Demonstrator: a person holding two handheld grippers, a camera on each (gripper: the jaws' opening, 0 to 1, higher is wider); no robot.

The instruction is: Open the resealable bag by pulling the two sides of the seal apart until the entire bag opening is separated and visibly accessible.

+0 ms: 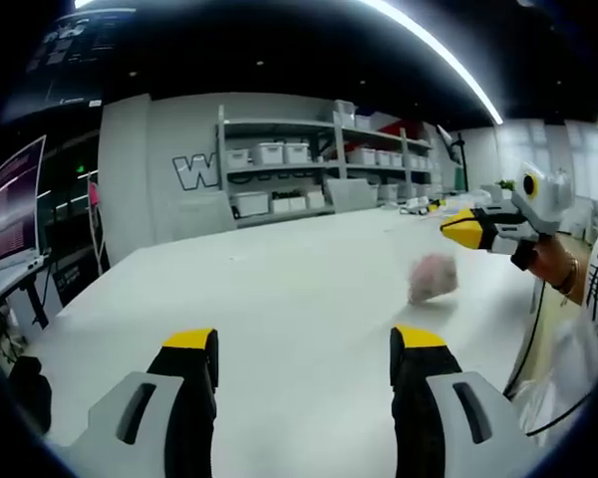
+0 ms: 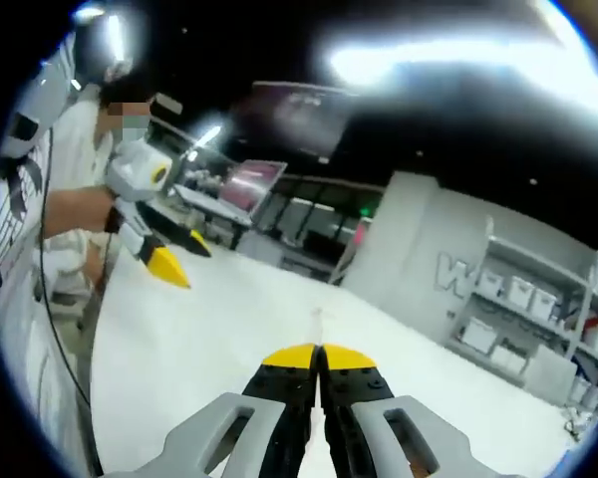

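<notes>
White wide desk (image 1: 279,289) is running back to grey wall shelves of white storage bins (image 1: 279,154). I'm holding my left gripper (image 1: 304,363) low over it, fingers spread wide, gripping nothing. Blurry pinkish resealable bag (image 1: 432,277) is lying on the desk ahead to the right. My right gripper (image 2: 319,357) is hovering with yellow-tipped fingers pressed together, empty, near the bag in the left gripper view.
</notes>
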